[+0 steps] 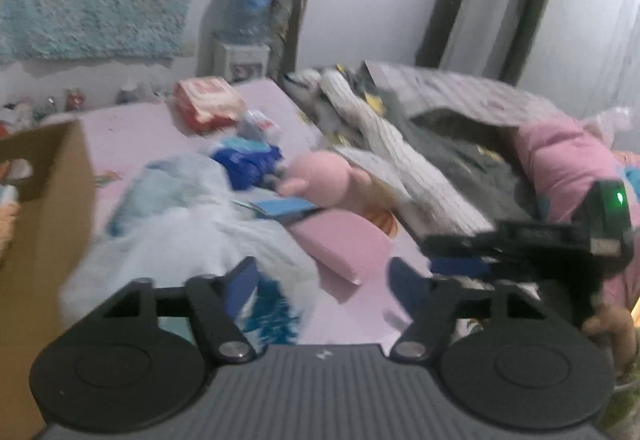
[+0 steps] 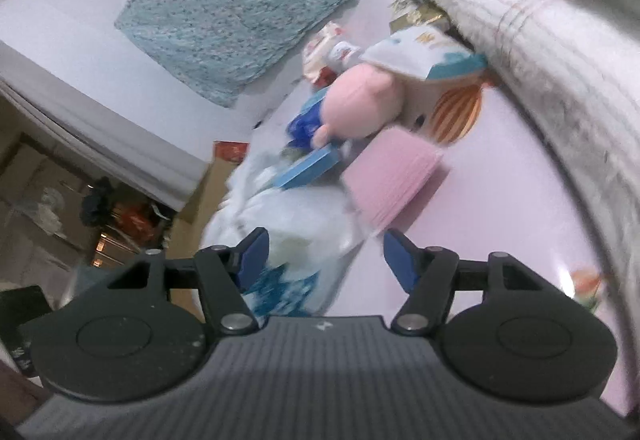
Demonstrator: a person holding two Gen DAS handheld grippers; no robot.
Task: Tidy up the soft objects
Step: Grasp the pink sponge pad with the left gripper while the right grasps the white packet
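Observation:
A pink plush toy (image 1: pixel 324 180) (image 2: pixel 360 104) lies on the pink bed sheet (image 1: pixel 132 136) beside a folded pink cloth (image 1: pixel 344 244) (image 2: pixel 392 180) and a flat blue box (image 1: pixel 284 208) (image 2: pixel 308 168). A crumpled white plastic bag (image 1: pixel 192 232) (image 2: pixel 296 228) with blue print spreads in front of them. My left gripper (image 1: pixel 324 280) is open, its left finger over the bag's edge. My right gripper (image 2: pixel 326 258) is open too, with the bag's end lying loosely between its fingers. In the left wrist view the right gripper's black housing with a green light (image 1: pixel 608 208) sits at the right.
A cardboard box (image 1: pixel 44 240) stands at the left. A heap of grey and white striped clothes (image 1: pixel 420 160) (image 2: pixel 540 52) and a pink quilt (image 1: pixel 560 160) fill the bed's right side. A red and white packet (image 1: pixel 208 104) lies further back. A water bottle (image 1: pixel 248 8) stands by the wall.

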